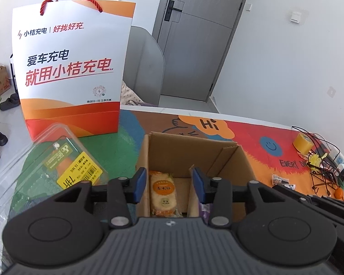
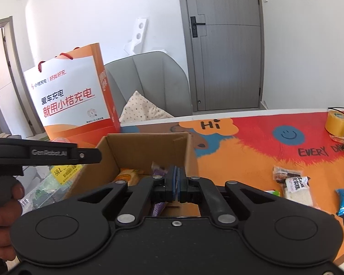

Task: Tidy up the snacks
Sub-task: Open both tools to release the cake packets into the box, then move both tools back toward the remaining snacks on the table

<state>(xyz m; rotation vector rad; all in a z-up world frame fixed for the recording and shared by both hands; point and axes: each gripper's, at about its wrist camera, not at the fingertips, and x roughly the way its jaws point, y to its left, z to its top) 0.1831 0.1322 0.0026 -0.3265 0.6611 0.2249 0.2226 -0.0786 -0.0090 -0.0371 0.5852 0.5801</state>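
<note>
While the left gripper [image 1: 169, 184] hangs with its blue pads spread and nothing between them, directly over the open brown cardboard box [image 1: 227, 158], the orange-labelled cake packet [image 1: 164, 192] lies on the box floor just below, its long axis running along the fingers; the right gripper [image 2: 177, 183] has its pads pressed together, empty, above the same box; the loose white and blue snack packets [image 2: 295, 189] lie on the colourful mat [image 2: 252, 160] off to its right, so I judge the right hand nearer

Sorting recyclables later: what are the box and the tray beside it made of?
Box: apparently corrugated cardboard, matte brown, with folded flaps and raw cut edges. Tray: probably thin clear plastic, glossy; the mat shows through it, and it carries a yellow price label.
</note>
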